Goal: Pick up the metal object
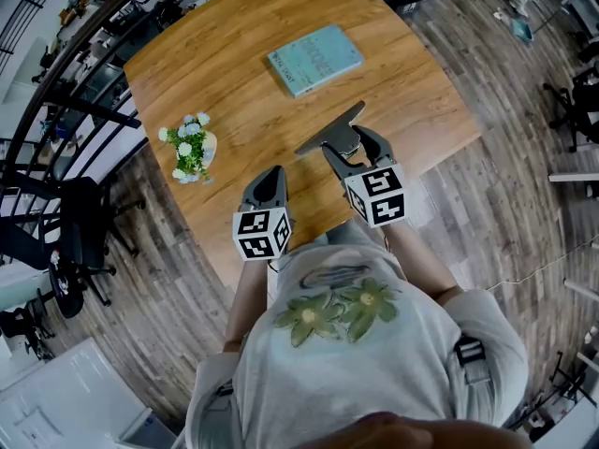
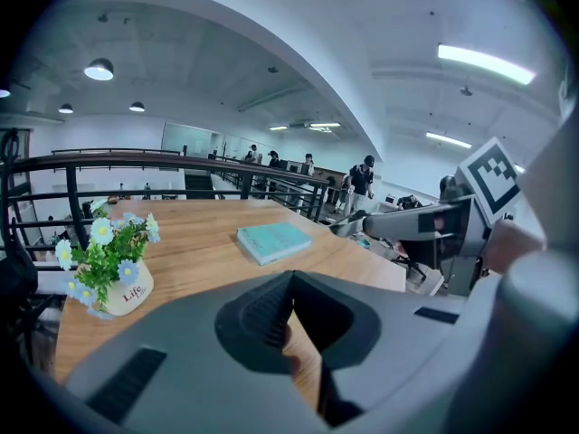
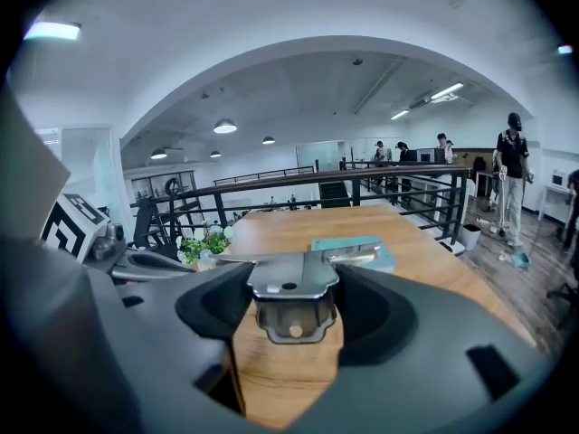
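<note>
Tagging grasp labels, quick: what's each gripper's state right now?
Left gripper: shut, nothing between its jaws.
Right gripper: shut on the metal object.

Bright, even indoor light from ceiling fixtures: a strip light (image 2: 488, 63) and round lamps (image 2: 99, 69), with a cool blue cast. Shadows on the bench (image 1: 234, 73) are soft and faint. Small glint on the metal object (image 3: 291, 283). Heavy fisheye bend in all views, and black vignette in the corners of both gripper views. Left claw (image 2: 291, 280) and right claw (image 3: 289, 310) are slightly soft up close; the background is sharper.
</note>
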The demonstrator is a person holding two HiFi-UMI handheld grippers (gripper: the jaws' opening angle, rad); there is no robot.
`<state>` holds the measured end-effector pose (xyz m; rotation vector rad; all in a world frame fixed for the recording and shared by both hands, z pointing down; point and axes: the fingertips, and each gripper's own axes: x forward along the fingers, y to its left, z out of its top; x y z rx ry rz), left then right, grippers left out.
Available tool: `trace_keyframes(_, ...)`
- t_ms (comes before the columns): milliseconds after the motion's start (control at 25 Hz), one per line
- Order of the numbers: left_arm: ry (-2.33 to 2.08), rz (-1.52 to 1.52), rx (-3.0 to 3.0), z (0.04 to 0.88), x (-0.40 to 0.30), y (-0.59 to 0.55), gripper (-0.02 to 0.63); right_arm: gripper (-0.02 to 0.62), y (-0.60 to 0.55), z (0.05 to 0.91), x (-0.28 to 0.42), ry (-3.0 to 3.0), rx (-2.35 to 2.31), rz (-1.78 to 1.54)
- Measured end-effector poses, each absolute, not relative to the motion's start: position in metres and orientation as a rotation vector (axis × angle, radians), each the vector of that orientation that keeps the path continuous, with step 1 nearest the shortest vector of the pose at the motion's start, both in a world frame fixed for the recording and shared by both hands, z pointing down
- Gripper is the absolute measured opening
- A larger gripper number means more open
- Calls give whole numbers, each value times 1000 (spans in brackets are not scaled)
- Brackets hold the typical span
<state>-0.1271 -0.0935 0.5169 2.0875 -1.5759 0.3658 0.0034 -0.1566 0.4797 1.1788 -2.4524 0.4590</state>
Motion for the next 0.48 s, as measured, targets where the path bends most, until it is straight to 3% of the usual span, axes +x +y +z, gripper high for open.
trace_keyframes(480, -1577, 373, 2087, 516, -124, -93, 14, 291, -157, 451, 4, -2519, 1195, 407)
